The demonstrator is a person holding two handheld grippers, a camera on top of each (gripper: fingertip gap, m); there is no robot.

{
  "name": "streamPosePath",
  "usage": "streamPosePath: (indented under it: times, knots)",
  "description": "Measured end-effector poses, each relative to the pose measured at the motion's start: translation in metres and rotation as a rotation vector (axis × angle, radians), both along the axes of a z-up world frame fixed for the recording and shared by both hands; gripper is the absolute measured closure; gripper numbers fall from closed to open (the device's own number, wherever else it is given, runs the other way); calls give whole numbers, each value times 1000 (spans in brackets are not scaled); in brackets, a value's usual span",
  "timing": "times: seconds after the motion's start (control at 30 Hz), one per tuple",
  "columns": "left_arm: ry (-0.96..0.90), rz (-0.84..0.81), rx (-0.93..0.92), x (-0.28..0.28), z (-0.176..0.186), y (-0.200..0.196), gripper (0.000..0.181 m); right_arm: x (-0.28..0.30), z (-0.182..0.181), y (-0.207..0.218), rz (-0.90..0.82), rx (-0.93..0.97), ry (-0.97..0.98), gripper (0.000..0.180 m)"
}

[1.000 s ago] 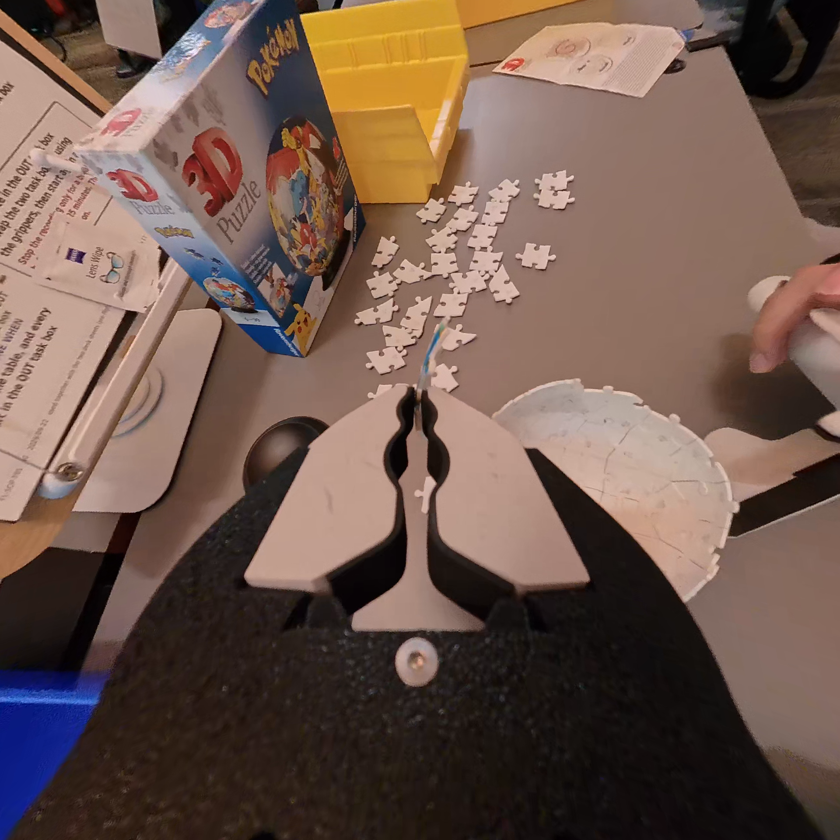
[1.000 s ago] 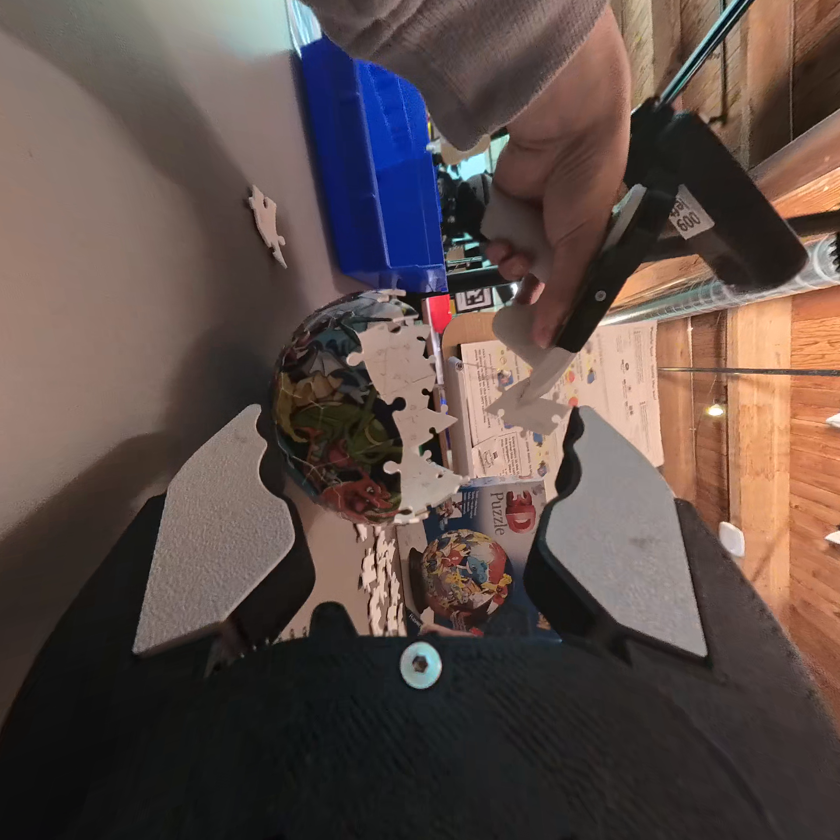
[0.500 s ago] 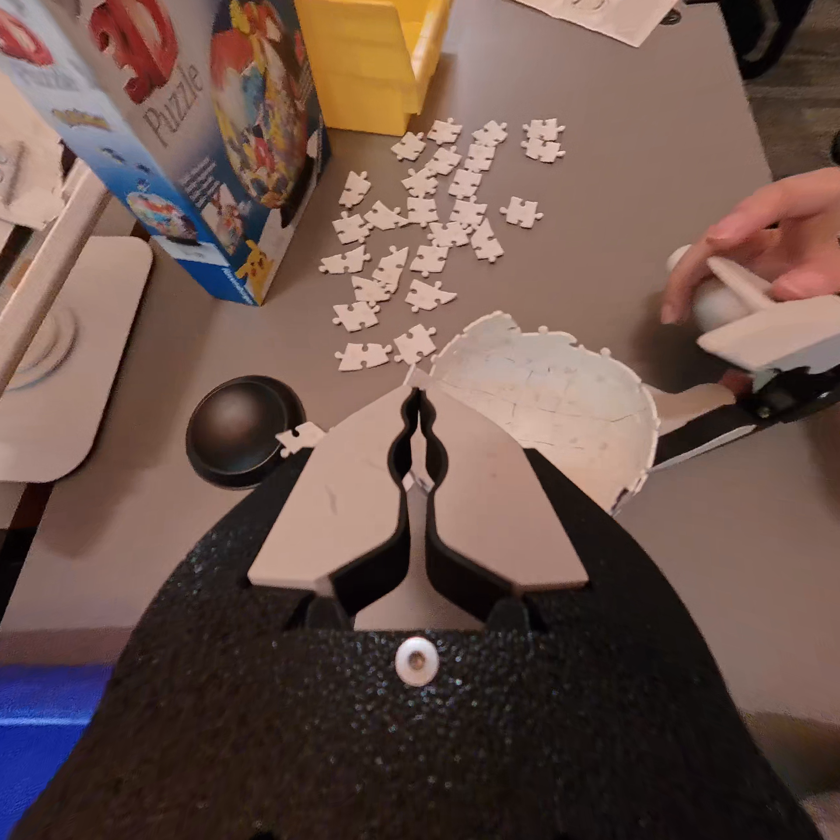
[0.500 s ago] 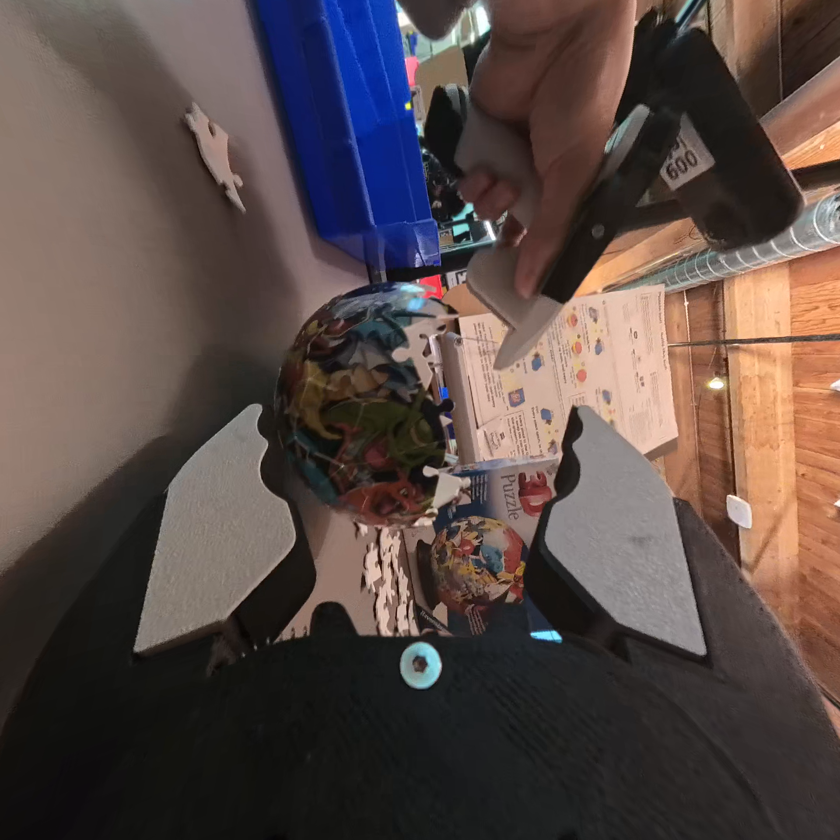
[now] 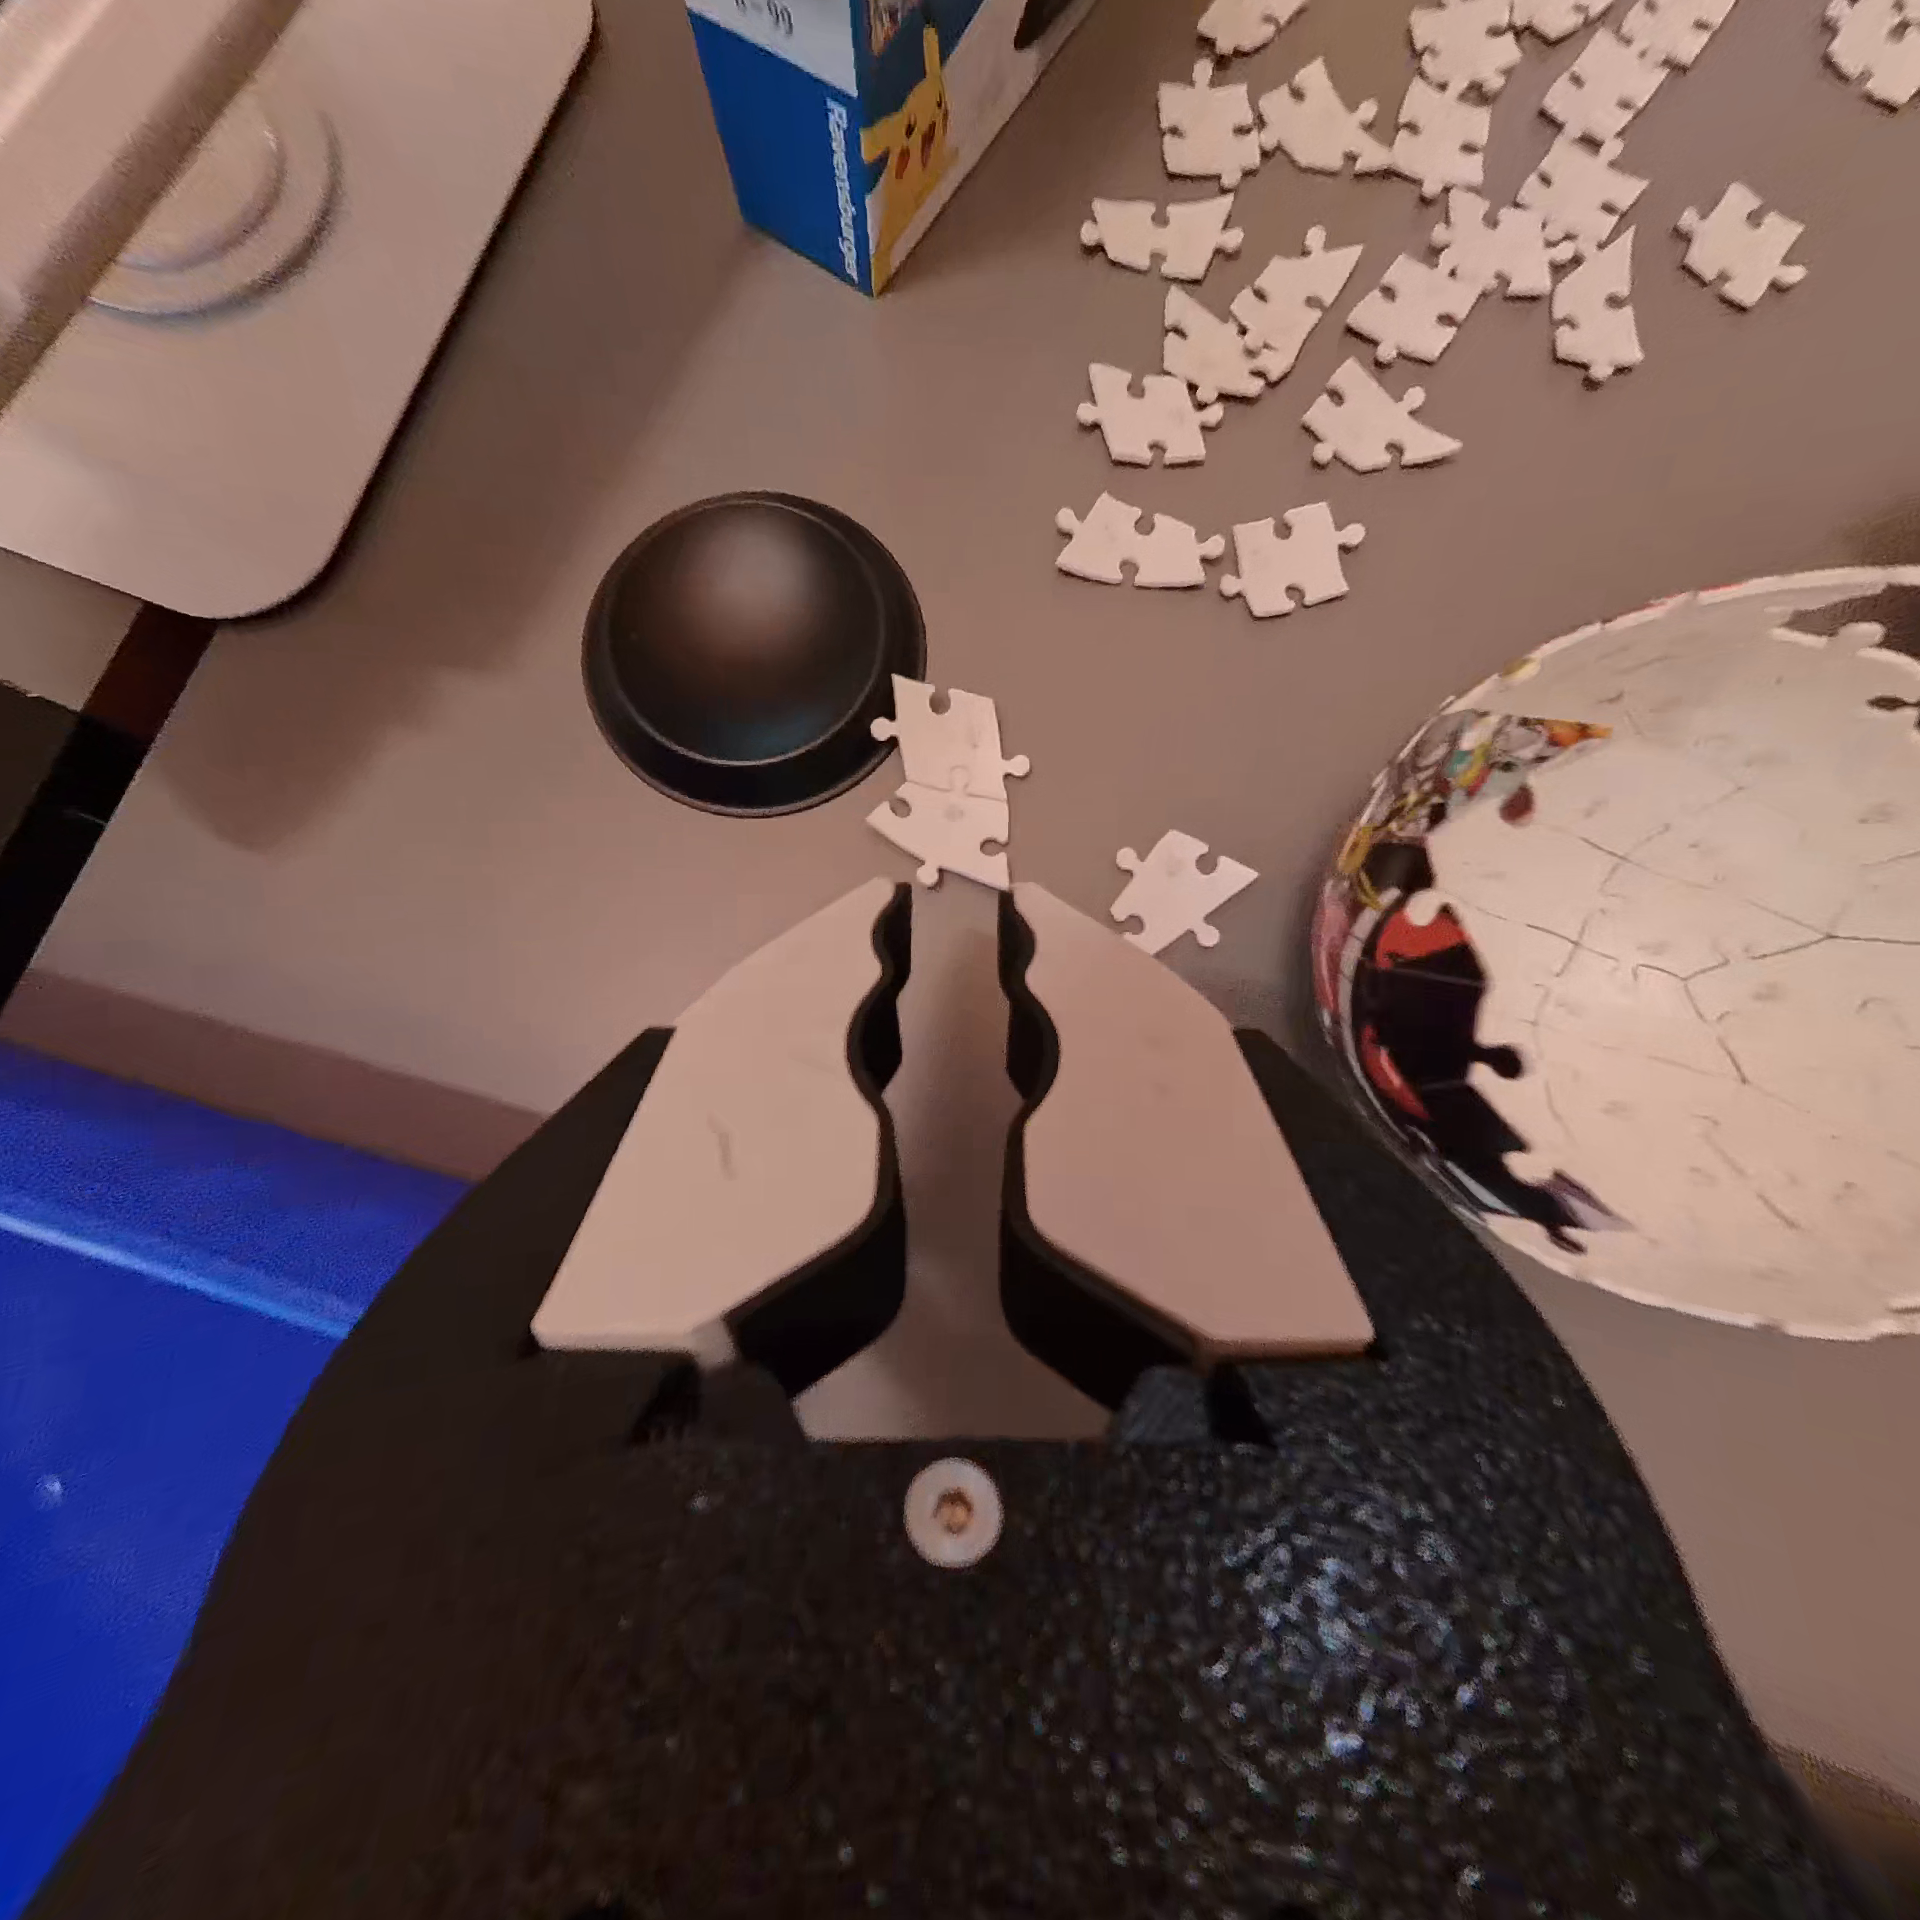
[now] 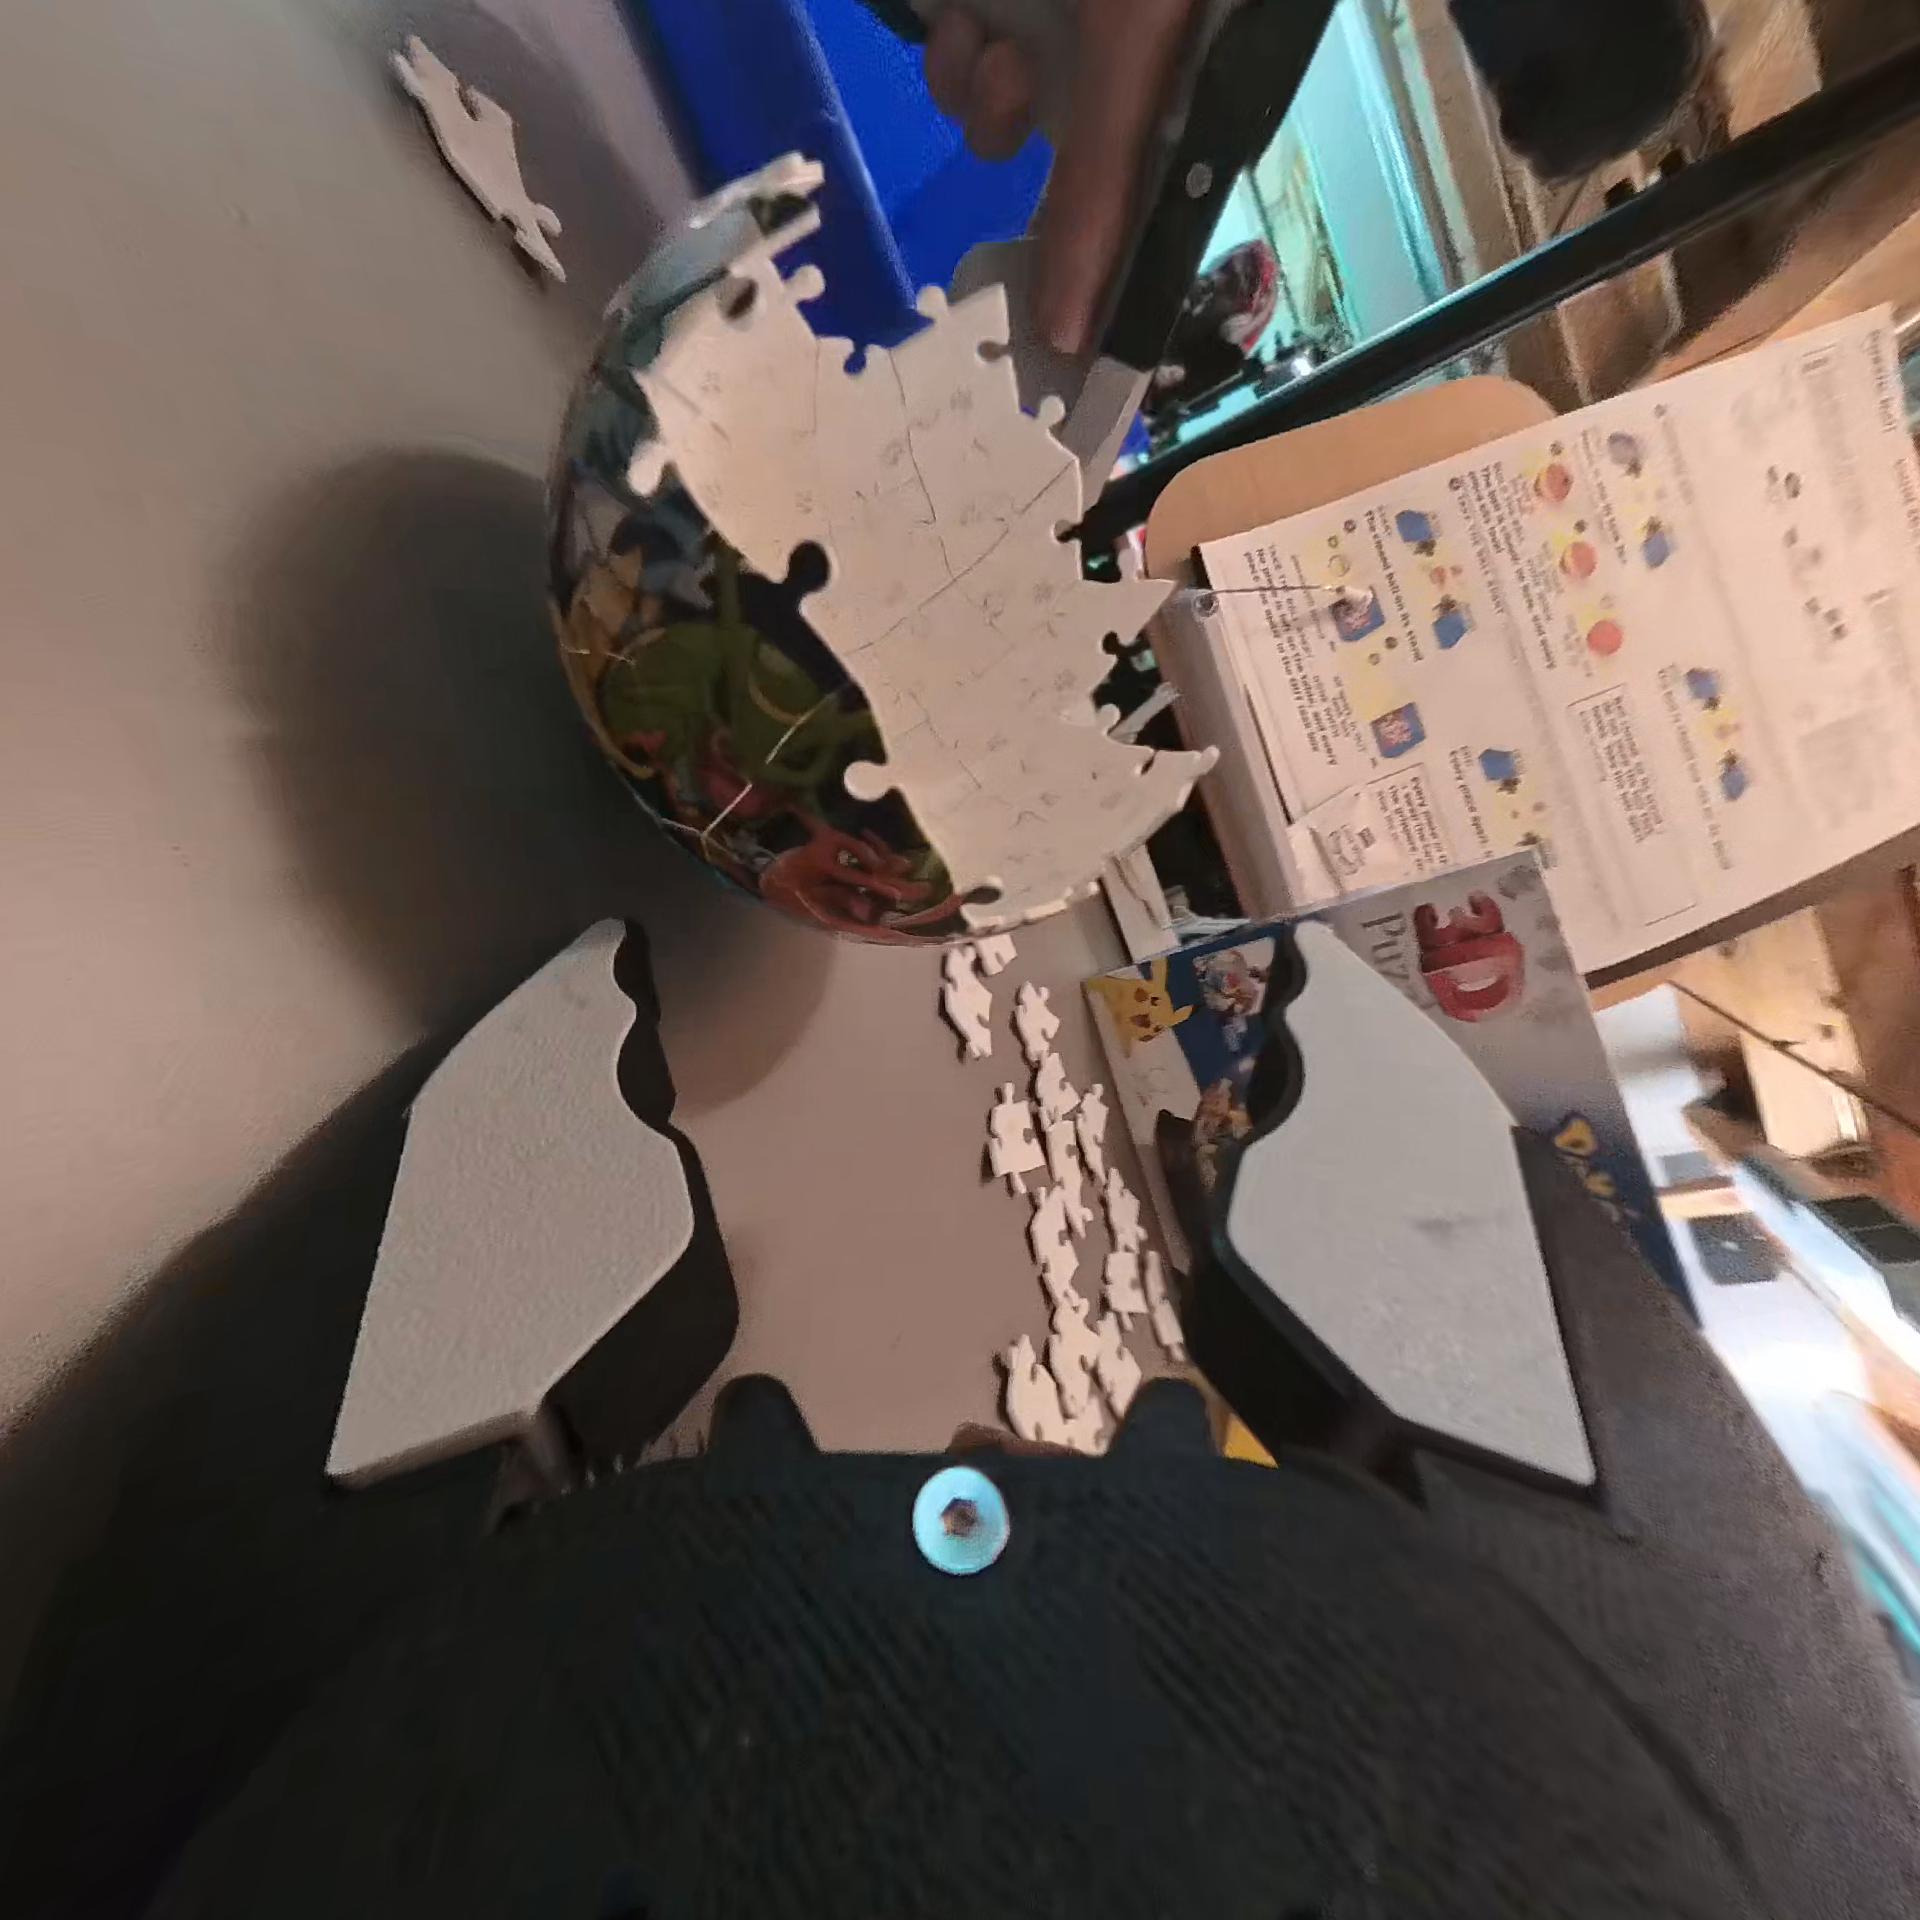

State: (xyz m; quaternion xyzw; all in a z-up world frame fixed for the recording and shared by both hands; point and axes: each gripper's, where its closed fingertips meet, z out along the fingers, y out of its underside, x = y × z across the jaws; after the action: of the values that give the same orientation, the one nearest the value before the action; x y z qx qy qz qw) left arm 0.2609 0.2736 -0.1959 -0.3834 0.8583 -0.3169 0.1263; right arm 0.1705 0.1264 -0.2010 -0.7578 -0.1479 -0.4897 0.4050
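- The left tongs (image 5: pixel 954 888) are seen a little apart at the tips, with a narrow gap between the pale grey fingers (image 5: pixel 1164 1132); nothing is pinched.
- Just ahead of those tips, a joined pair of white puzzle pieces (image 5: pixel 951 781) lies on the grey bench (image 5: pixel 468 790), its far edge touching or overlapping the rim of a black domed stand (image 5: pixel 750 652); which of the two cannot be told.
- A single white puzzle piece (image 5: pixel 1179 891) is found just beside the right fingertip.
- A partly built puzzle sphere, white inside and colourful outside (image 5: pixel 1652 966), rests on the bench to the right, near the tongs but apart from them.
- A scatter of loose white puzzle pieces (image 5: pixel 1382 260) lies farther off, beside a blue cardboard puzzle box (image 5: pixel 883 135).
- A blue bin (image 5: pixel 156 1351) is seen at the lower left.
- The right tongs (image 6: pixel 956 940) are spread wide and hold nothing.
- The same puzzle sphere (image 6: pixel 831 582) is seen just ahead of them, not touched by either finger.
- Behind the sphere, the other gripper's grey finger (image 6: pixel 1101 416) and a person's hand (image 6: pixel 1039 156) are partly visible.
- A printed paper sheet (image 6: pixel 1558 623) stands on a board to the right.
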Motion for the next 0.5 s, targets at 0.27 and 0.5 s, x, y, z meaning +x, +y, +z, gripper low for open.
streamPosePath:
  times: [0.27,0.5]
  knots:
    - [-21,-23,97,9,-12,-12,159,14,-2,-15,50,26,111,70]
    - [99,41,188,-2,-23,5,155,6,0,-7,156,146,298,67]
